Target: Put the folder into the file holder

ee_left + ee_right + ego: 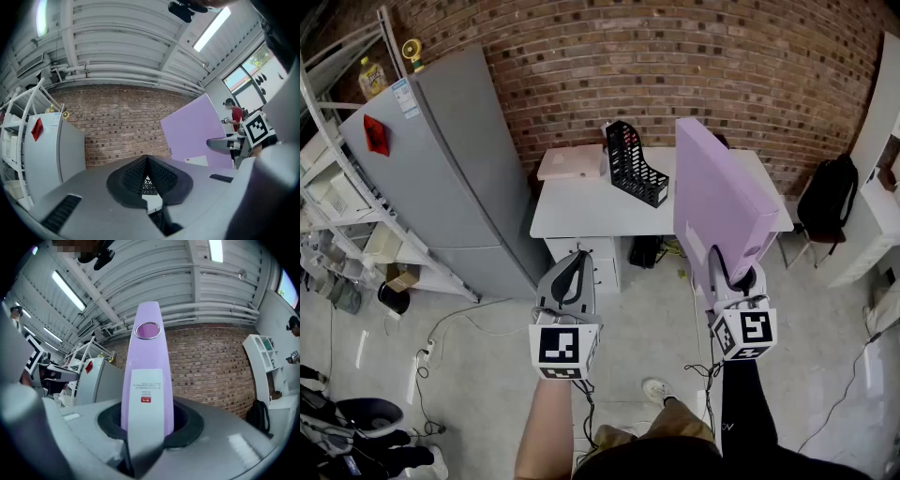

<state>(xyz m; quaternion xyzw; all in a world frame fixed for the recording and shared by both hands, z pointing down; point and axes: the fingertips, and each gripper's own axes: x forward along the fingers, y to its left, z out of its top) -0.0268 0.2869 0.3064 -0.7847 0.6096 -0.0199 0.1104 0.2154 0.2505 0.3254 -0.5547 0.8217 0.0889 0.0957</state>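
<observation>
The red brick wall [675, 56] is rough and closes the room at the back. At the left stands a tall grey cabinet [450, 169] with smooth flat doors. The white worktop [581, 211] is rectangular and matte; its right part is hidden from me. The lilac folder [722, 206] hides it: stiff and flat, with a rounded spine, a white label and a ring hole. It stands upright in the air, clamped at its spine by my right tongs [736, 281]. It is apart from the black perforated file holder [636, 167], which stands on the worktop. My left tongs [577, 258] are closed together, with nothing between them.
</observation>
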